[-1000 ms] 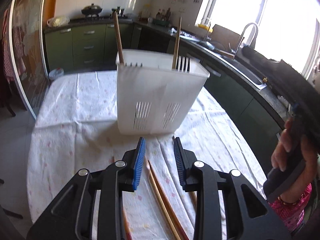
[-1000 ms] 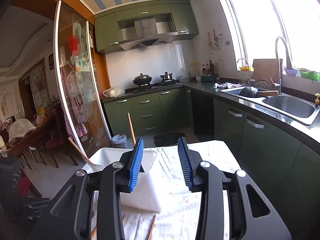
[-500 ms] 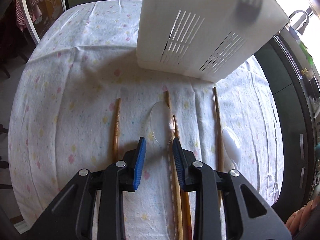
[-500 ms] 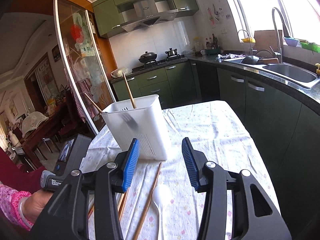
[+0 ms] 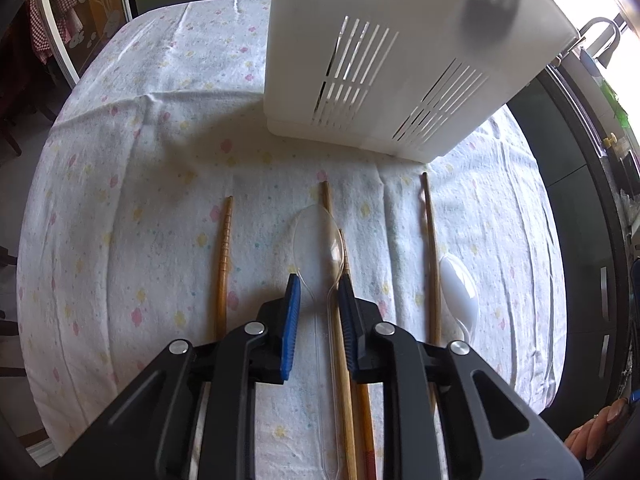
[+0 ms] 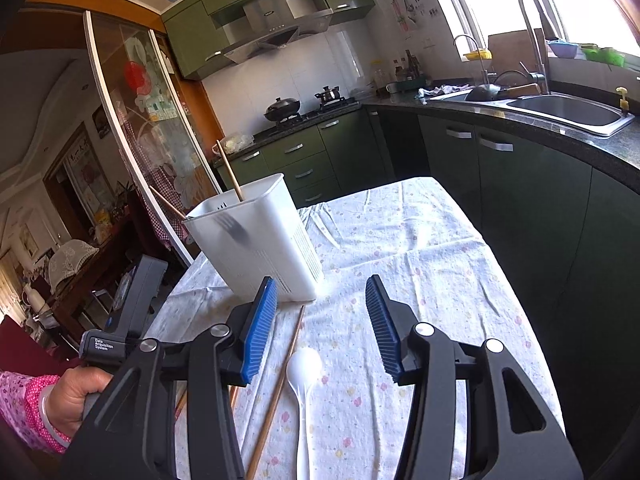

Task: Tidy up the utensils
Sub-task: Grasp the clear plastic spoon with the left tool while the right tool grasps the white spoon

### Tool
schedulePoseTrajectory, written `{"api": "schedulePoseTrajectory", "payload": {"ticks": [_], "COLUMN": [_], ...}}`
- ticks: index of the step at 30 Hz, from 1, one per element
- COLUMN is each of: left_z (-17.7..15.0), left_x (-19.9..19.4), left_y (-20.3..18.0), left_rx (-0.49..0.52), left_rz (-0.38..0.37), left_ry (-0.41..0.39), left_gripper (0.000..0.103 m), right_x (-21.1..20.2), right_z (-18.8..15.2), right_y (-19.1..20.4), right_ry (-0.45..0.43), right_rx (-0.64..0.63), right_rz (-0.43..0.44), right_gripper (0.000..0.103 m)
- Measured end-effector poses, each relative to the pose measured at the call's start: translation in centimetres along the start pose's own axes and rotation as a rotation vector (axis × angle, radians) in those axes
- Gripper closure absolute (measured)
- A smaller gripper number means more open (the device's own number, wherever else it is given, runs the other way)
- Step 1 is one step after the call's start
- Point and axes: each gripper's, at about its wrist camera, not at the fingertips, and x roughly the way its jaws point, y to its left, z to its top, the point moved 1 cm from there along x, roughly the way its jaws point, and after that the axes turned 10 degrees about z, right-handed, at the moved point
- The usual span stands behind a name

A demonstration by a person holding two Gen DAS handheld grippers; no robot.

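So I've got the left hand-held gripper point(image 5: 317, 294) pointed steeply down at the table point(image 5: 132, 168), just in front of the white utensil holder point(image 5: 400, 76). Its jaws have just been closing, and the neck of the clear spoon point(image 5: 320, 240) sits between the pads along with the thin end of a chopstick point(image 5: 345, 344), but there's a visible gap on the left side, so not clamped yet.

My read on doing this well: I only want one piece per grab. The right pad is right up against that chopstick, so I'd nudge away from it and pinch just the spoon handle, low and square, since that plastic looks slippery and thin.

The right hand-held gripper point(image 6: 320, 320) hangs released above the white spoon point(image 6: 303, 372) and the chopstick beside it point(image 6: 280, 384), nothing touching the pads.

In front of the holder, several wooden chopsticks and two spoons lie in rough parallel lines. The holder is upright, slotted walls, with two chopsticks and a dark fork point(image 6: 234, 228) already inside.
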Motion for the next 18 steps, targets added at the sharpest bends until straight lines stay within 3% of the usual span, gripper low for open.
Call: {"api": "schedulePoseTrajectory", "payload": {"ticks": [4,9,13,18], "left_z": [0.1,0.2,0.1,-0.2], "left_x": [-1.0,-2.4,-3.9,-5.6], "left_y": [0.5,1.3,2.0,2.1], "left_rx": [0.006,0.006,0.005,0.018], "left_rz": [-0.016,-0.026,-0.039,-0.047], "left_ry": [-0.027,-0.063,-0.101,-0.166], "left_gripper": [0.085,0.085,0.085,0.085], "right_x": [2.1,5.2,8.7,10.6], "right_z": [-0.8,-2.5,-4.9,-6.6], "right_y": [-0.3,0.1,1.2,2.1], "right_ry": [0.122,0.285,0.486,0.551], "right_rx": [0.028,-0.018,-0.165,-0.239], "right_rz": [0.045,0.025,-0.026,-0.042], "right_gripper": [0.056,0.053,0.05,0.052]}}
